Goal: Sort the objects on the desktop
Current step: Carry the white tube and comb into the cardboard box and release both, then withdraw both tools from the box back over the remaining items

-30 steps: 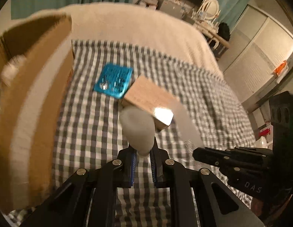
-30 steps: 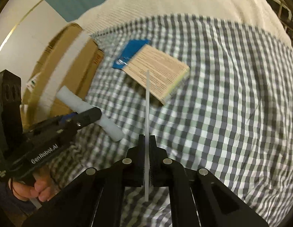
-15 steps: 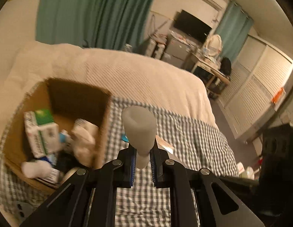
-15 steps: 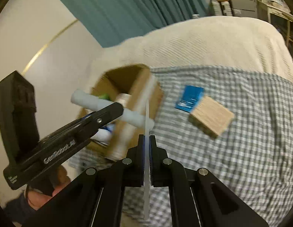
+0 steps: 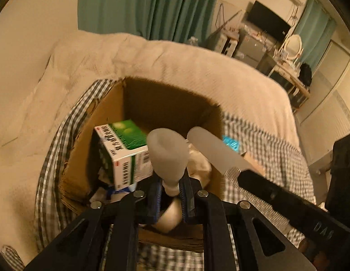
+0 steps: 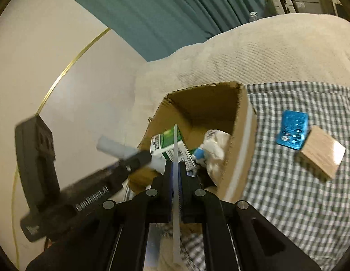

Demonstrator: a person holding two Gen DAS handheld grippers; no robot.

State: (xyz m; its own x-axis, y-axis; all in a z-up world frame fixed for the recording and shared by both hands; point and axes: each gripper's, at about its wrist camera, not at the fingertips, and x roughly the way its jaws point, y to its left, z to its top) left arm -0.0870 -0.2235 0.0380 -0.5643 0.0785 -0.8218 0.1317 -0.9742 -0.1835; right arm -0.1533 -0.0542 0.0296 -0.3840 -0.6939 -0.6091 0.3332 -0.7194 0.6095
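Observation:
My left gripper [image 5: 171,187] is shut on the narrow neck of a translucent white flared tube [image 5: 168,153], held over the open cardboard box [image 5: 73,151]. Seen from the right wrist, the left gripper [image 6: 141,158] and its tube [image 6: 111,148] hang above the box's left side. My right gripper [image 6: 176,176] is shut on a thin translucent plastic strip [image 6: 175,144], seen edge-on above the box [image 6: 241,135]. From the left wrist, the right gripper [image 5: 253,180] comes in from the right with the flat strip [image 5: 215,151].
Inside the box lie a green and white carton [image 5: 123,149], crumpled white paper [image 6: 214,149] and small items. A blue foil packet [image 6: 292,129] and a wooden block [image 6: 321,155] lie on the checked cloth [image 6: 287,192] to the right. A cream blanket [image 5: 152,56] lies behind.
Both grippers have risen and swung left from above the blue packet and wooden block to above the open cardboard box, each still gripping its object.

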